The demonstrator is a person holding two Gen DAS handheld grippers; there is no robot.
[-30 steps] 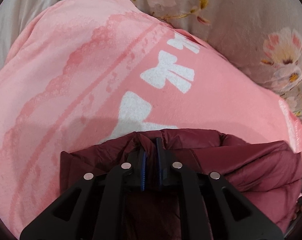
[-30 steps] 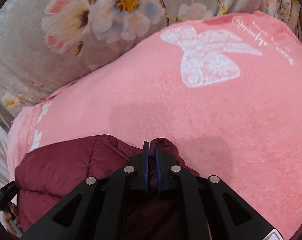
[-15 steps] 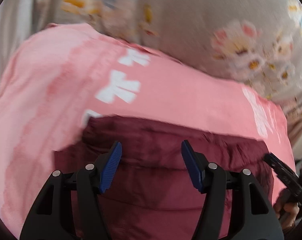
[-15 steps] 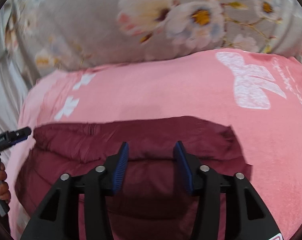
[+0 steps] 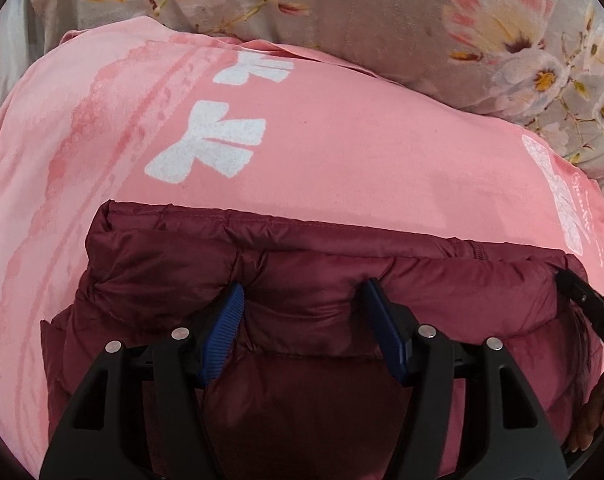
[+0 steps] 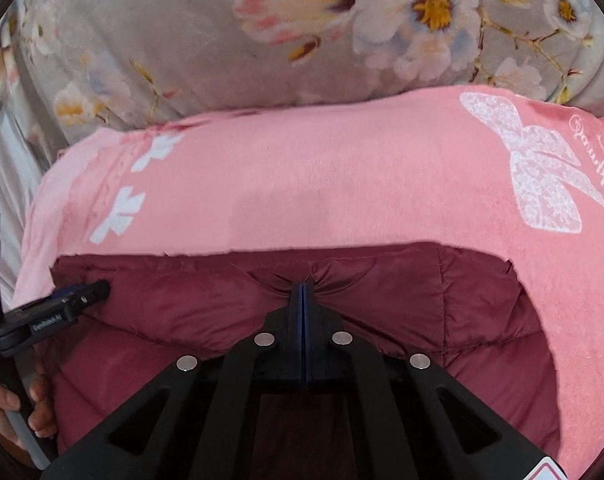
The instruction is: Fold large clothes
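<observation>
A dark red quilted puffer jacket (image 5: 342,280) lies folded on a pink blanket (image 5: 342,140) and fills the lower half of both views. My left gripper (image 5: 304,304) is open, its blue pads (image 5: 225,328) resting on either side of a puffy fold near the jacket's far edge. My right gripper (image 6: 304,292) is shut, pinching a puckered fold of the jacket (image 6: 382,300) near its far edge. The left gripper also shows at the left of the right wrist view (image 6: 81,296), and the right gripper at the right edge of the left wrist view (image 5: 582,300).
The pink blanket (image 6: 342,184) carries white bow prints (image 6: 542,168). Behind it lies grey floral bedding (image 6: 261,40), also in the left wrist view (image 5: 422,20). Hands holding the gripper handles show at the frame edges (image 6: 5,408).
Both grippers let go of the jacket and opened after one second ago. Since half a second ago the right gripper has shut again on a fold; the left stays open and moved closer.
</observation>
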